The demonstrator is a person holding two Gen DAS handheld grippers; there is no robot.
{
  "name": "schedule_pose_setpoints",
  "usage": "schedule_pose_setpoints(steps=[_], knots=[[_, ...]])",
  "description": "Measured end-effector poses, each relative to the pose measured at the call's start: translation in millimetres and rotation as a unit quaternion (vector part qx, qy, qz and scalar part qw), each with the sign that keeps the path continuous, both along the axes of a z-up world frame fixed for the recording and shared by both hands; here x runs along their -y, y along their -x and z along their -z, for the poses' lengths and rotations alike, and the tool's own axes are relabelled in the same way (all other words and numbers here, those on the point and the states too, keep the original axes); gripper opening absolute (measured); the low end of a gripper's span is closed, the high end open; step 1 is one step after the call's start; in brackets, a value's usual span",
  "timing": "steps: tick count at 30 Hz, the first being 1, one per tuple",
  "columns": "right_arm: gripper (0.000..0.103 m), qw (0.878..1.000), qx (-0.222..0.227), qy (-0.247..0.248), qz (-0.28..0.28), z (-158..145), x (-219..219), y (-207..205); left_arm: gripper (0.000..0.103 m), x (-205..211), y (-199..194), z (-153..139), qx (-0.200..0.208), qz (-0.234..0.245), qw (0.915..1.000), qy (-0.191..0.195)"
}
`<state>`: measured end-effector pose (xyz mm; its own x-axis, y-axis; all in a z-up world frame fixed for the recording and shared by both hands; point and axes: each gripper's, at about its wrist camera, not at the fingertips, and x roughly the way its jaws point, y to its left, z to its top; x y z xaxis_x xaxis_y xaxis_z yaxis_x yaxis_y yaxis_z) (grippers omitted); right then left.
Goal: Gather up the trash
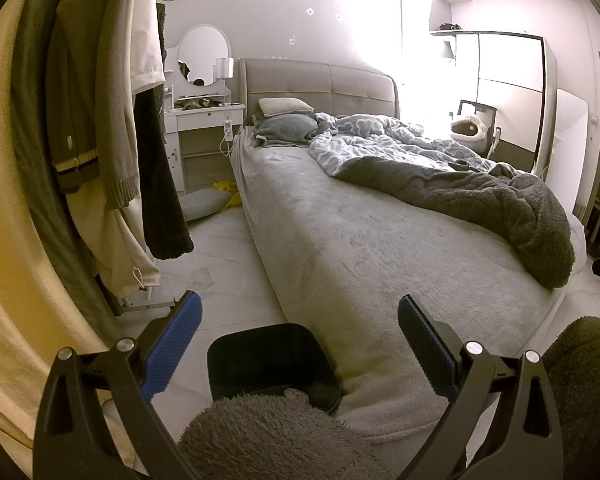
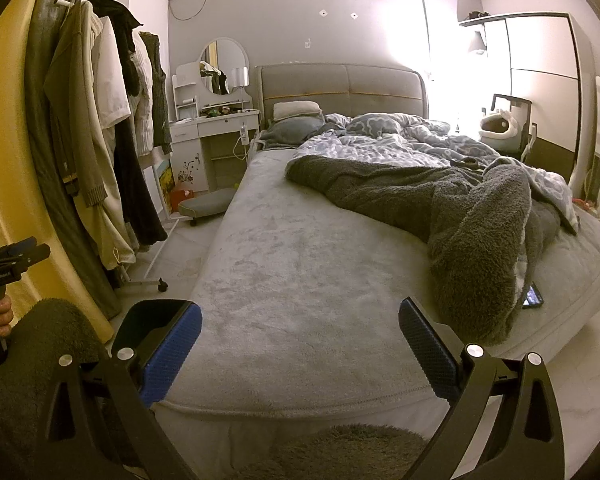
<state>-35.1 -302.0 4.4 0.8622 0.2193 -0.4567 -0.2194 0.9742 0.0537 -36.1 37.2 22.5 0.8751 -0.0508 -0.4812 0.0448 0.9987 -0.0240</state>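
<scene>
I hold both grippers released over the bed's (image 2: pixel 300 280) foot edge. My left gripper (image 1: pixel 299 320) hovers above the bin (image 1: pixel 272 360); my right gripper (image 2: pixel 300 322) grasps nothing.

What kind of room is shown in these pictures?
Most likely a home bedroom: an unmade bed with a rumpled duvet, a dressing table with a round mirror, and clothes hanging on a rack.
</scene>
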Motion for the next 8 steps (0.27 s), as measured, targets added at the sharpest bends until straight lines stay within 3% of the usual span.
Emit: schedule_pose_setpoints(steps=[8], knots=[[0.100,1.000,0.000,0.000,0.000,-1.1,0.8,-0.6,0.100,-2.5,1.0,3.8,-0.003,0.003,1.0000,-0.001]])
